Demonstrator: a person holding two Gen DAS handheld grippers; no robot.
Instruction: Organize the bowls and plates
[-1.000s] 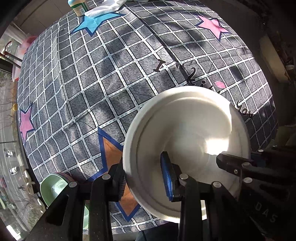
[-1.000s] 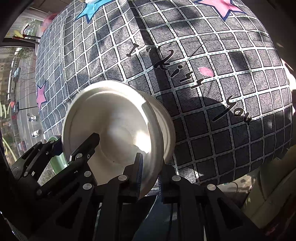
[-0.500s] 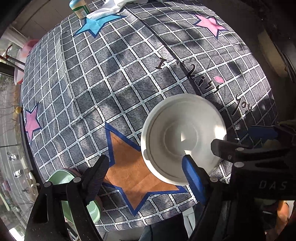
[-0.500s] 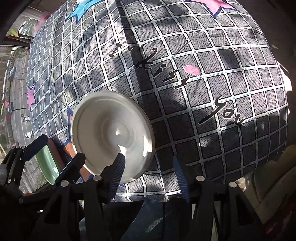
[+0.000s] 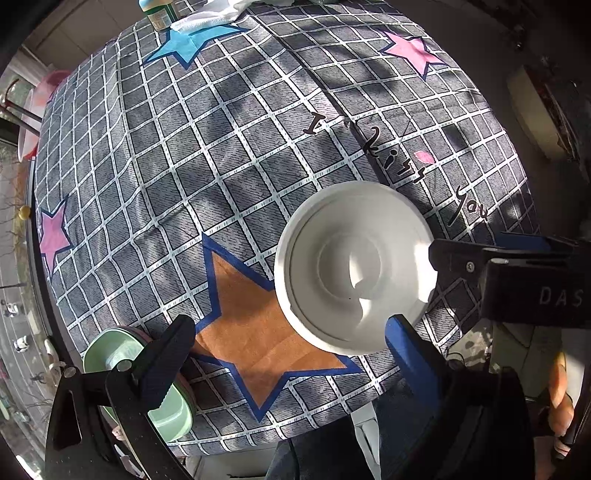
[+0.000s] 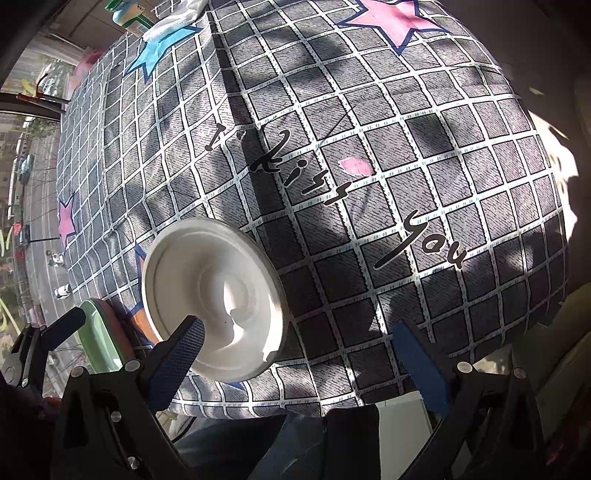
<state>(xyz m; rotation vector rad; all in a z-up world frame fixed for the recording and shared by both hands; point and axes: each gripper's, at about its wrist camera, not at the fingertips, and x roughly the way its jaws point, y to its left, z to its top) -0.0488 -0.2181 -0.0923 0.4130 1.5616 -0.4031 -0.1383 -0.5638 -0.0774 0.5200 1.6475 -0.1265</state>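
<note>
A stack of white bowls [image 5: 354, 266] rests on the checked tablecloth near the table's front edge, beside the orange star; it also shows in the right wrist view [image 6: 214, 299]. My left gripper [image 5: 288, 332] is open and empty, above and in front of the bowls. My right gripper [image 6: 295, 339] is open and empty, to the right of the bowls. A green dish on a pink one [image 5: 125, 354] sits at the front left edge, also in the right wrist view [image 6: 99, 336].
The round table's checked cloth [image 5: 221, 155] has stars and script lettering. A bottle [image 5: 157, 13] and a white cloth [image 5: 210, 16] lie at the far edge. A pink chair [image 5: 33, 110] stands at the far left. The right gripper's body [image 5: 517, 280] shows in the left wrist view.
Both grippers were shut on the white bowls a second ago. They opened, let the bowls down on the cloth, and have pulled back and upward.
</note>
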